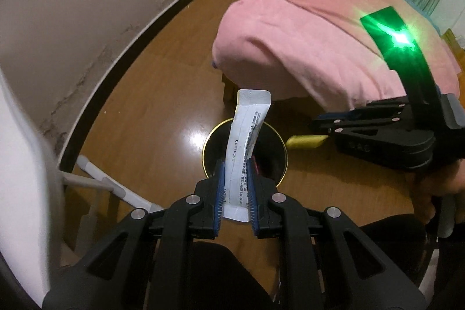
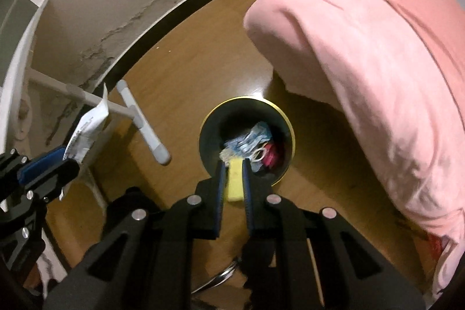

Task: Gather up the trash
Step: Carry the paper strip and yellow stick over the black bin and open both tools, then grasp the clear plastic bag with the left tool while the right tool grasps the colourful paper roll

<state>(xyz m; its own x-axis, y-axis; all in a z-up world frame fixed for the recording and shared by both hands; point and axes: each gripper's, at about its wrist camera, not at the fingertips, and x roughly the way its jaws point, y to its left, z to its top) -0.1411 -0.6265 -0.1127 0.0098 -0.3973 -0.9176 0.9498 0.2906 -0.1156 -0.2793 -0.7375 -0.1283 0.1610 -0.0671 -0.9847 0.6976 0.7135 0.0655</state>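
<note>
My left gripper (image 1: 236,164) is shut on a long white printed sachet wrapper (image 1: 247,135), which sticks up past the pads over the mouth of a black bin with a gold rim (image 1: 209,135). My right gripper (image 2: 233,164) is shut on a small yellow piece of trash (image 2: 234,182) and points down above the same bin (image 2: 293,141), which holds blue, white and red wrappers (image 2: 250,141). The right gripper (image 1: 312,125) enters the left wrist view from the right with the yellow piece (image 1: 305,141). The left gripper (image 2: 65,161) with the wrapper (image 2: 87,130) shows at the left of the right wrist view.
The bin stands on a wooden floor (image 1: 162,95) beside a bed under a pink blanket (image 1: 319,42). A curved wall with a dark skirting (image 1: 151,28) runs behind. White and grey tube legs of a frame (image 2: 142,124) stand left of the bin.
</note>
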